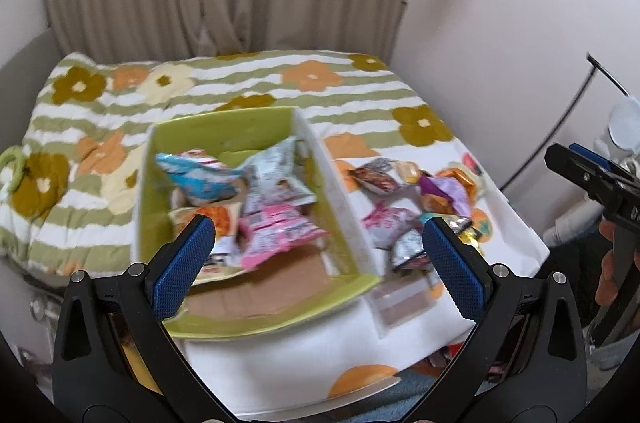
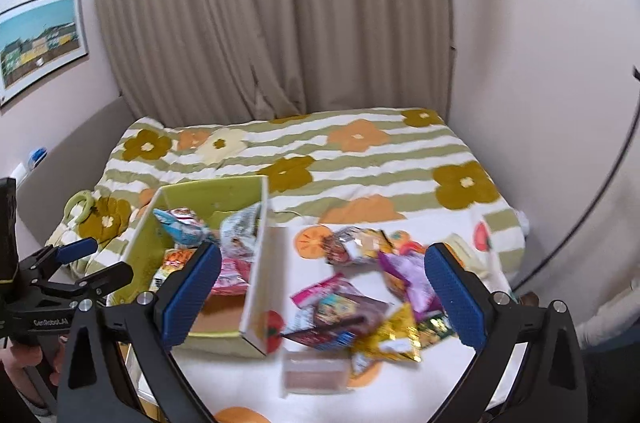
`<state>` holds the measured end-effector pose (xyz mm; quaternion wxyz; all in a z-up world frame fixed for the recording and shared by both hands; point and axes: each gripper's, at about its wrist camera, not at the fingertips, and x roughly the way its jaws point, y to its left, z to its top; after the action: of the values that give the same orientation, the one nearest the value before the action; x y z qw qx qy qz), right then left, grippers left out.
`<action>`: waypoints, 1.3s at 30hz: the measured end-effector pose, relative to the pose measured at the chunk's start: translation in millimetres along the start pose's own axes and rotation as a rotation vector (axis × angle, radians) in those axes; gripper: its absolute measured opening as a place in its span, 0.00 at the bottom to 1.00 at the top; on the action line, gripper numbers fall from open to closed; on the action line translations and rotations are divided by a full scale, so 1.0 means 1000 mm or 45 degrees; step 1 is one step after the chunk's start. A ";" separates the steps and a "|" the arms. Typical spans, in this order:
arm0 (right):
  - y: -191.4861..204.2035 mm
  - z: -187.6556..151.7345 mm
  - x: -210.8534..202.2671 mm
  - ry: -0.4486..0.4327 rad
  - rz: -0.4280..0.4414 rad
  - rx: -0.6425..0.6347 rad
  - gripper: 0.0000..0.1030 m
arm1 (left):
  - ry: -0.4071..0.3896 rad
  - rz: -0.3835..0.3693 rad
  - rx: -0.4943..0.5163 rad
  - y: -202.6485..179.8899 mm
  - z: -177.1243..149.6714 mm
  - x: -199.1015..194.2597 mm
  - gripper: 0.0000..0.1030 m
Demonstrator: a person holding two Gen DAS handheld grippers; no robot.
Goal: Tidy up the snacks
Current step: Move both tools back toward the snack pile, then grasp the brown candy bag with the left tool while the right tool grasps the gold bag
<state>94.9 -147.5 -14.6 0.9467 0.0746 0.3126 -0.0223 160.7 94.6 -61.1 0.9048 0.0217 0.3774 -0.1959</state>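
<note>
Both my grippers, left (image 1: pixel 318 259) and right (image 2: pixel 322 293), hang w/ jaws apart, empty. Loose crinkly foil snack packets (image 2: pixel 360 307) lie below right jaws, beside green cardboard box (image 1: pixel 224 131). Prob light, slippery; I'd pinch a sealed edge.

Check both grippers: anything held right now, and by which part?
Nothing is held. The left gripper and right gripper both have jaws wide open, empty, above the green cardboard box and the loose foil snack packets.
</note>
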 end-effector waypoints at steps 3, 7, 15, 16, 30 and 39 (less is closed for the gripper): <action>-0.027 -0.004 -0.003 0.011 -0.010 0.049 0.98 | 0.018 -0.038 0.040 -0.027 -0.001 0.008 1.00; -0.064 -0.012 -0.003 0.033 0.015 0.086 0.98 | 0.056 -0.084 0.073 -0.061 -0.004 0.024 1.00; -0.121 -0.038 0.022 0.187 0.079 0.028 0.98 | 0.203 -0.068 0.133 -0.128 -0.012 0.084 1.00; -0.125 -0.042 0.027 0.206 0.091 0.022 0.98 | 0.223 -0.052 0.150 -0.136 -0.013 0.093 1.00; -0.144 -0.110 0.126 0.463 0.269 -0.019 0.98 | 0.462 0.083 0.386 -0.166 -0.034 0.200 1.00; -0.131 -0.135 0.155 0.465 0.372 -0.036 0.98 | 0.579 0.130 0.475 -0.162 -0.050 0.228 0.97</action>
<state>128.2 -255.4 -230.8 0.8686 0.1086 0.4648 0.1334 212.6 -122.5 -237.2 0.7861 0.2501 0.5263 -0.2061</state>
